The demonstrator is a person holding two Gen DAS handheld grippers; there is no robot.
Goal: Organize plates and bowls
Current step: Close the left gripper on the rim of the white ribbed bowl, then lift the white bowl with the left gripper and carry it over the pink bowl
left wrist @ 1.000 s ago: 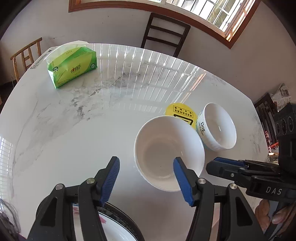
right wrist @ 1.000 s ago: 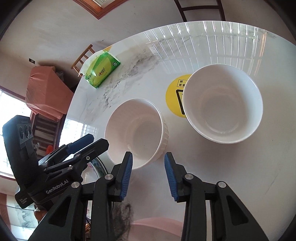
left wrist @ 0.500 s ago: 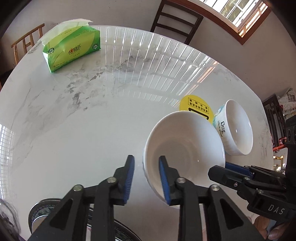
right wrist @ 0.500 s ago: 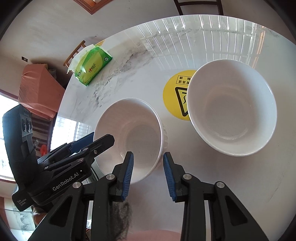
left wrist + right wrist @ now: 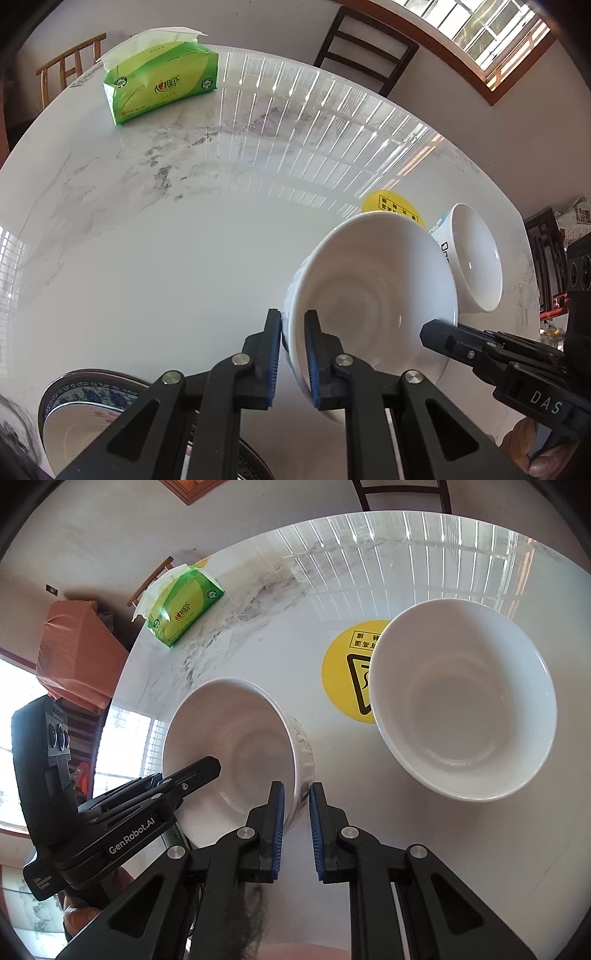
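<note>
Left tool (image 5: 292, 354): pinching the near rim of the ribbed bowl (image 5: 373, 299), tipping it for lifting.
Right tool (image 5: 295, 823): pinching that bowl's (image 5: 236, 753) opposite wall, likely steadying it.
Ribbed bowl: beside the yellow sticker (image 5: 349, 672) on the surface (image 5: 166, 240).
Second bowl (image 5: 465, 705): overlapping the sticker's other edge, probably the nesting partner.
Plates (image 5: 88, 398): lying well short of the sticker, under the left tool.
</note>
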